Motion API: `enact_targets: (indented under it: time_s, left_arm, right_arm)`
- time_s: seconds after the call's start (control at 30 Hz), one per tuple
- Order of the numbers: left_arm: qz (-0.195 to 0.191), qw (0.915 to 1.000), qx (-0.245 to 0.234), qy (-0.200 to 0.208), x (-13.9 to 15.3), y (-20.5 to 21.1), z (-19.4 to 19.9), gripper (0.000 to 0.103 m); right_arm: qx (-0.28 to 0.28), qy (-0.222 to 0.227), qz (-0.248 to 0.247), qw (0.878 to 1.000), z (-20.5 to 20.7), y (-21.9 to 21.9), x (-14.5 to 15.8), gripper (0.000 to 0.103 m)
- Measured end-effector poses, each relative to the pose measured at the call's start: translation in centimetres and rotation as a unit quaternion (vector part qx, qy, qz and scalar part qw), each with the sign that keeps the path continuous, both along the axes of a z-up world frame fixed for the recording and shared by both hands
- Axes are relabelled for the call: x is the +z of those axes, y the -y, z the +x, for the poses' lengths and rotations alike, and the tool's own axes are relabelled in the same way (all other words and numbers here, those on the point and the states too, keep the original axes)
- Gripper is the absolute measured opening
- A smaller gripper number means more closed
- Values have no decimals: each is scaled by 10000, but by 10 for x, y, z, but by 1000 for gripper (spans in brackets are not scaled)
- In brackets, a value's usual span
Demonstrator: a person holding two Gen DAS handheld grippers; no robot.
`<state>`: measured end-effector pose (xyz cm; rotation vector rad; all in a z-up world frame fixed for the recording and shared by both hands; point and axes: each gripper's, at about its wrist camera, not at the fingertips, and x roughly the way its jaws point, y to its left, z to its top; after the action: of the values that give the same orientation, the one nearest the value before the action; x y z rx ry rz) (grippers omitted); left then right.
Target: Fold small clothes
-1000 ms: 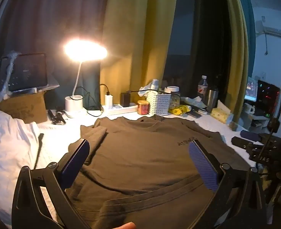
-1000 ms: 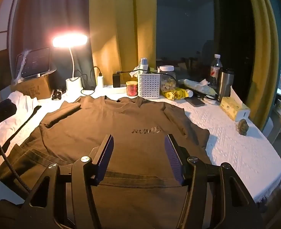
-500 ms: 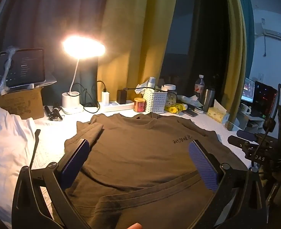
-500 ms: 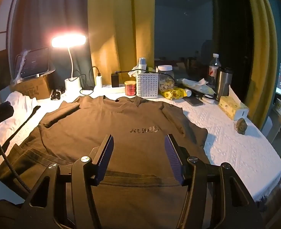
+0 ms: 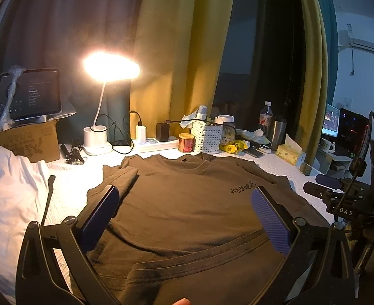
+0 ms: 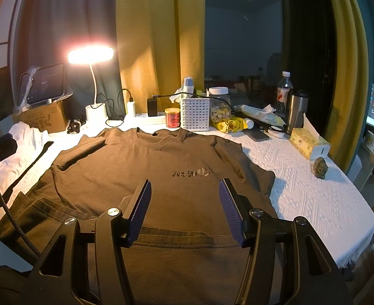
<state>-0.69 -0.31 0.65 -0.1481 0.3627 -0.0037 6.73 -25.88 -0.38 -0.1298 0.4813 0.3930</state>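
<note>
While both tools hang level above the near hem, the brown T-shirt point(image 6: 141, 167) lies spread flat, front up, on the white textured table cover point(image 6: 314, 193), its collar at the far end and its printed chest lettering point(image 6: 190, 173) just beyond the right gripper's fingertips. Left gripper point(image 5: 184, 216): jaws spread wide, nothing between the blue ribbed pads point(image 5: 269, 219); the shirt's lower body fills the gap, a doubled hem fold lying below and between the fingers; whether the tips touch cloth cannot be told. The shirt's folded-in sleeve point(image 5: 122, 178) sits just past the left fingertip. Right gripper point(image 6: 184, 212): jaws parted, noticeably narrower than the left, holding nothing; pointed straight along the shirt toward the collar, hem seam crossing under the finger bases. The other sleeve point(image 6: 234, 157) lies folded inward beyond the right fingertip. White cloth point(image 5: 9, 190) bunched well off to the left of the left fingers. Far past both sets of fingers, along the table's back edge: lit desk lamp point(image 6: 91, 56), white perforated basket point(image 6: 195, 113), steel tumbler point(image 6: 296, 109), tissue box point(image 6: 307, 143).
</note>
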Motion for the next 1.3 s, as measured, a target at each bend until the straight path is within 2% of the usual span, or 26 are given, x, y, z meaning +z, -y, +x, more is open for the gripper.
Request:
enact_targets:
  time_s: [1.3]
  left_arm:
    - [10, 10000, 20, 62, 2, -1, -3, 102]
  right_arm:
    - [-5, 3, -14, 10000, 1, -1, -1, 59]
